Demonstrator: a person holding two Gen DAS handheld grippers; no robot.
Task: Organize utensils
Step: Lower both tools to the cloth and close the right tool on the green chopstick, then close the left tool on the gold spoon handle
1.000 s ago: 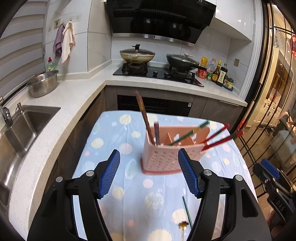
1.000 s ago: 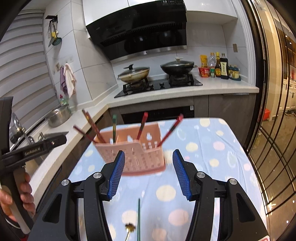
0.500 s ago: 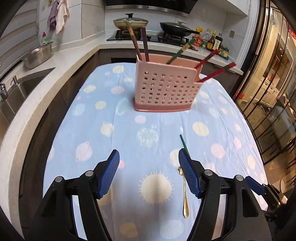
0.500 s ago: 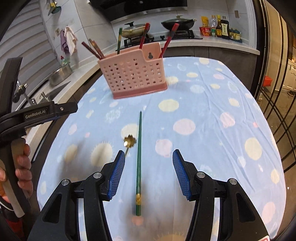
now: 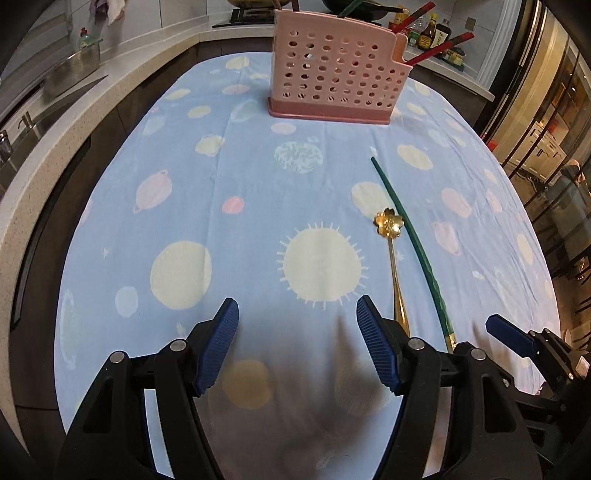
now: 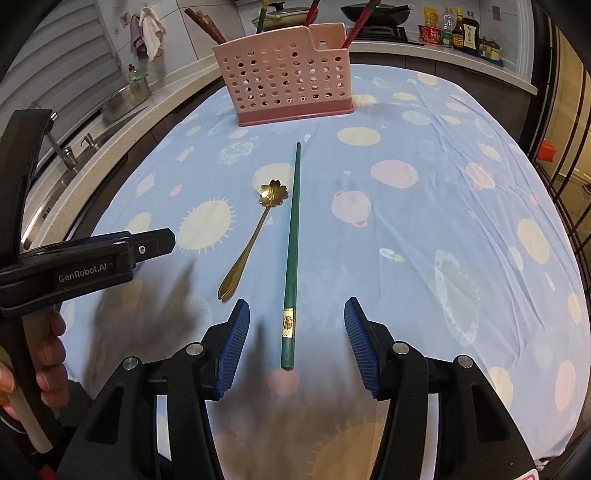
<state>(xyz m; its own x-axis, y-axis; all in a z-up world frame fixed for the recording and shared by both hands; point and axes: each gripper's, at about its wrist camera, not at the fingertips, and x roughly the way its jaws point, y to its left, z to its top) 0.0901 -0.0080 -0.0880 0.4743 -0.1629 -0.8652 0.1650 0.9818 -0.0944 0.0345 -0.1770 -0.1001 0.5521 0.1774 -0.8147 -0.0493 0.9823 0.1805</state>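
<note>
Between the open right gripper (image 6: 295,336) lies a green chopstick (image 6: 291,251).

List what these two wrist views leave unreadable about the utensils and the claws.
- Pink holder: its inside is hidden by its own perforated wall in both views.
- Chopsticks in the holder: tips cut off by the top edge.
- Green chopstick: near end hidden behind the left claw, left view.
- Gold band on that chopstick: markings too small, right view.
- Right claw: contact with the cloth cannot be told.
</note>
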